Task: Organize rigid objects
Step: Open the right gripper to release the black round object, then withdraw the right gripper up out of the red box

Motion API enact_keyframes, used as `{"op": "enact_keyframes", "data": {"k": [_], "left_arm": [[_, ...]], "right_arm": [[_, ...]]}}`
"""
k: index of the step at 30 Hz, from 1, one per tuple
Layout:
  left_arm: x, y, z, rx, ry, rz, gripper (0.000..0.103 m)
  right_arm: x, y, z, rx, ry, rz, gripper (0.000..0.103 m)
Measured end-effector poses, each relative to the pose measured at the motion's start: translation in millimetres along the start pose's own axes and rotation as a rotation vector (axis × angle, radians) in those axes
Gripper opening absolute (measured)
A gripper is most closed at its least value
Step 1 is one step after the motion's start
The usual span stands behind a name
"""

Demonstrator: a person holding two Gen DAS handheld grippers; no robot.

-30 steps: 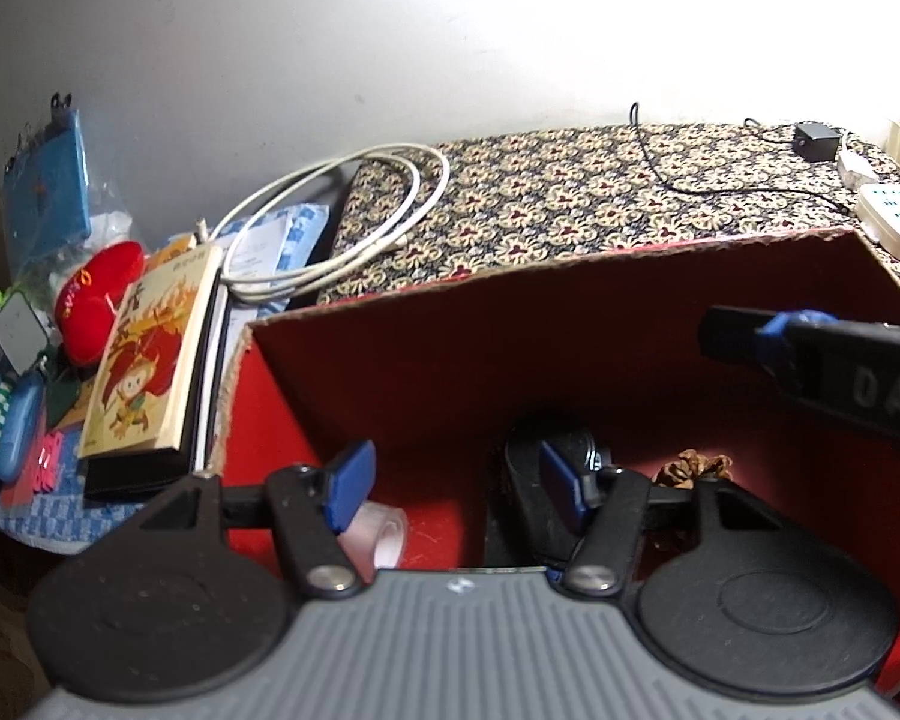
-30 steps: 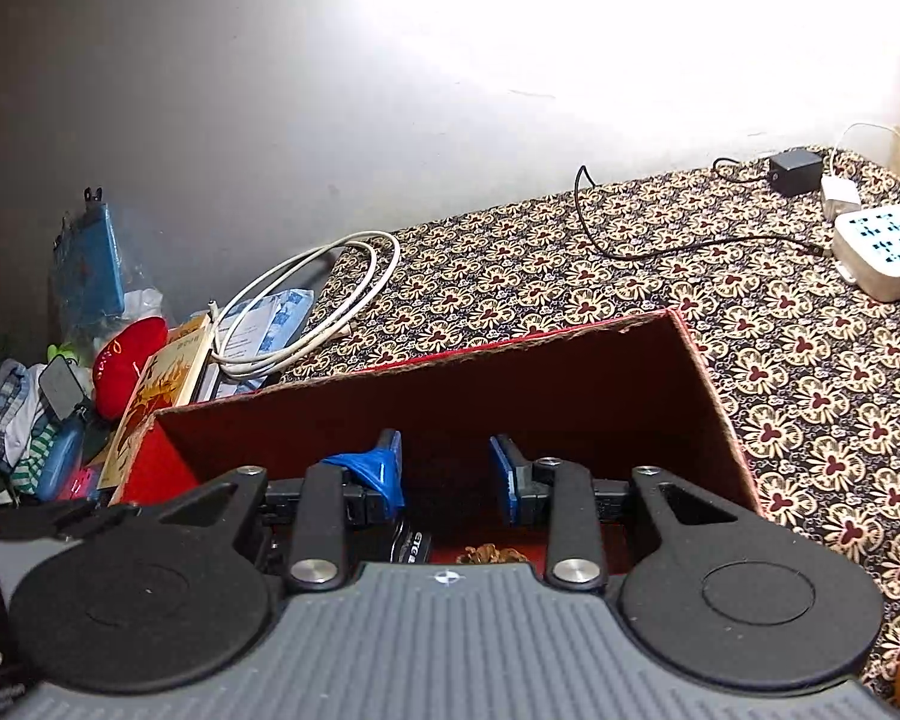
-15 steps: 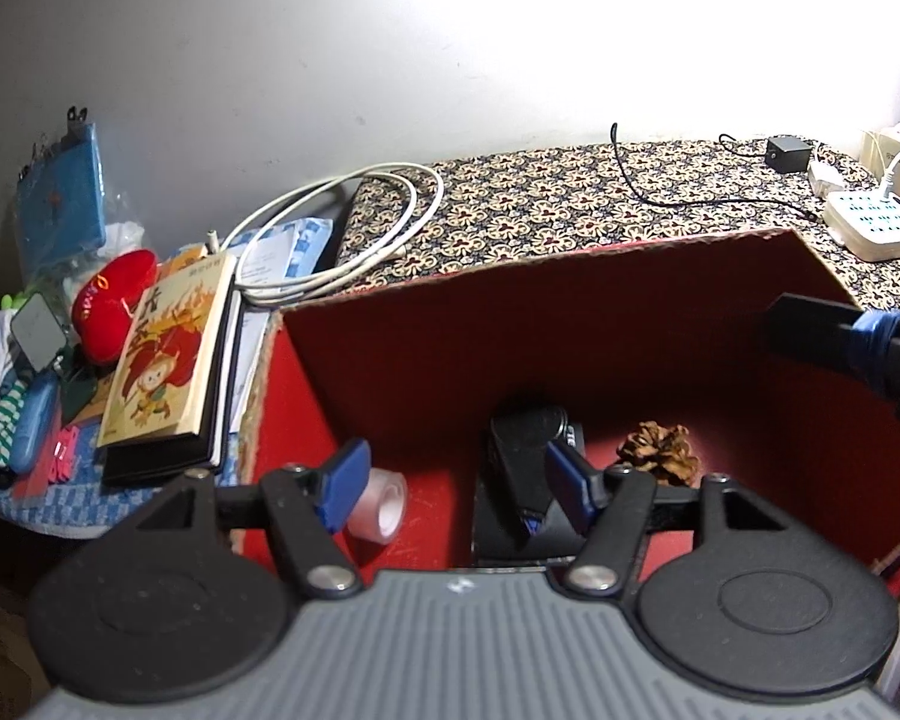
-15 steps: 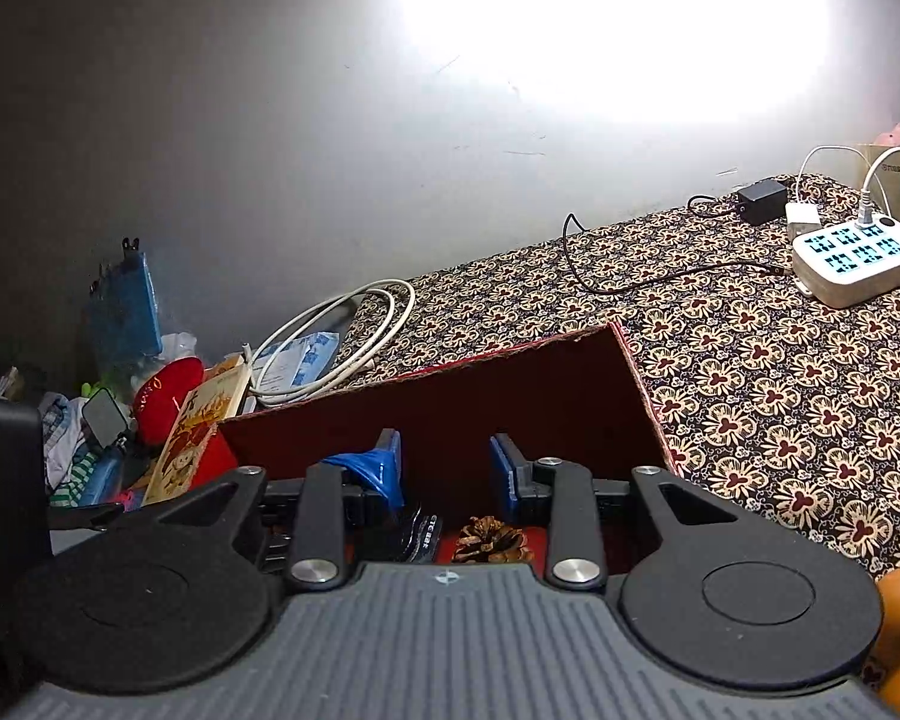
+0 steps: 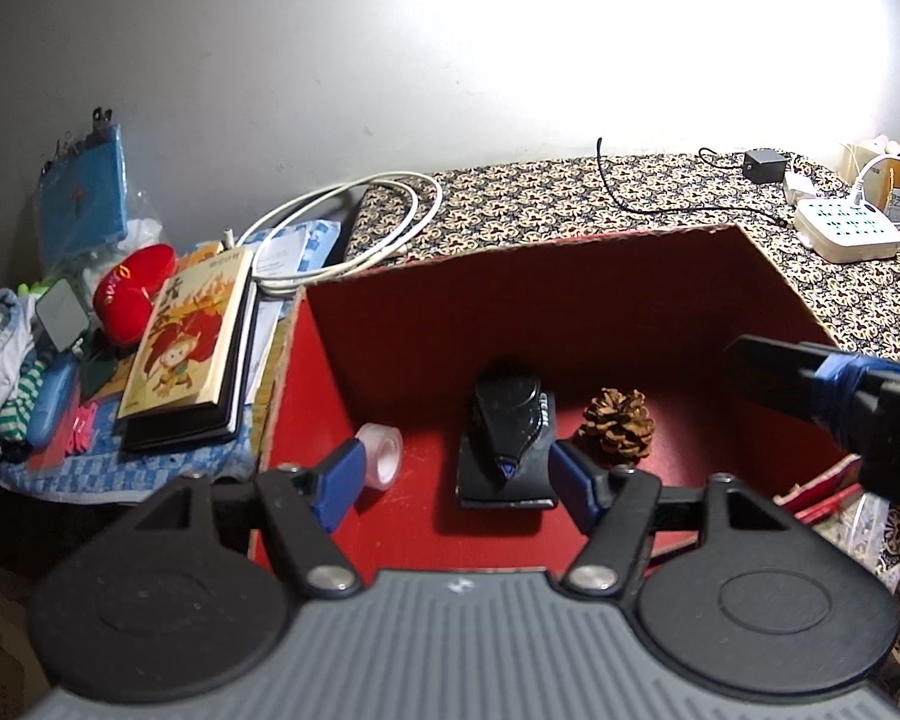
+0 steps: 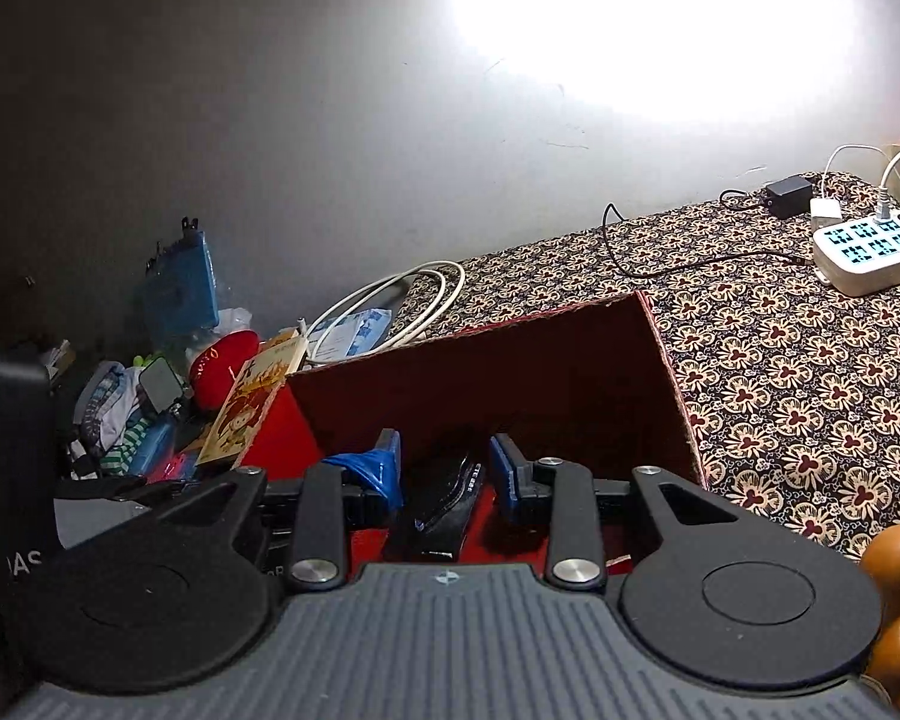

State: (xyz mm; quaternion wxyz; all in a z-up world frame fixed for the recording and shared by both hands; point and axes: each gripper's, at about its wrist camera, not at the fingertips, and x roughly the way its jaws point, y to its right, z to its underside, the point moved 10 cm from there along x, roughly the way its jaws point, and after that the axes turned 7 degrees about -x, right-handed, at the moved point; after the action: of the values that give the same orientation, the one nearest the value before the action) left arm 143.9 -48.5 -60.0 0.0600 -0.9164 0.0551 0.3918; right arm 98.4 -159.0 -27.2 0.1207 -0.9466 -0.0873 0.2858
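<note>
Above a red cardboard box (image 5: 426,324) already holding a tape roll (image 5: 383,453), black device (image 5: 510,420) and pine cone (image 5: 619,422), the left tool (image 5: 459,477), jaws just widened, and right tool (image 6: 444,474) both hang spread and empty, ready to fetch another object.

red box (image 6: 570,360), black device (image 6: 444,498) inside, patterned cloth (image 6: 810,390)
</note>
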Motion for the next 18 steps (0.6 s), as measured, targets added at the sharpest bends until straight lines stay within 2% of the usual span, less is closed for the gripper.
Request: {"op": "enact_keyframes", "data": {"k": [8, 14, 18], "left_arm": [[-19.9, -4.6, 22.9, -0.016, -0.021, 0.055, 0.068], [-34.1, -7.8, 43.5, -0.025, -0.032, 0.128, 0.068], [-43.9, -3.1, 59.0, 0.006, -0.020, 0.198, 0.068]], "right_arm": [[-14.6, 4.1, 17.6, 0.036, -0.052, -0.063, 0.015], [-28.3, 1.4, 36.5, 0.034, -0.087, -0.134, 0.015], [-27.1, 4.9, 56.2, 0.013, -0.149, -0.132, 0.015]]}}
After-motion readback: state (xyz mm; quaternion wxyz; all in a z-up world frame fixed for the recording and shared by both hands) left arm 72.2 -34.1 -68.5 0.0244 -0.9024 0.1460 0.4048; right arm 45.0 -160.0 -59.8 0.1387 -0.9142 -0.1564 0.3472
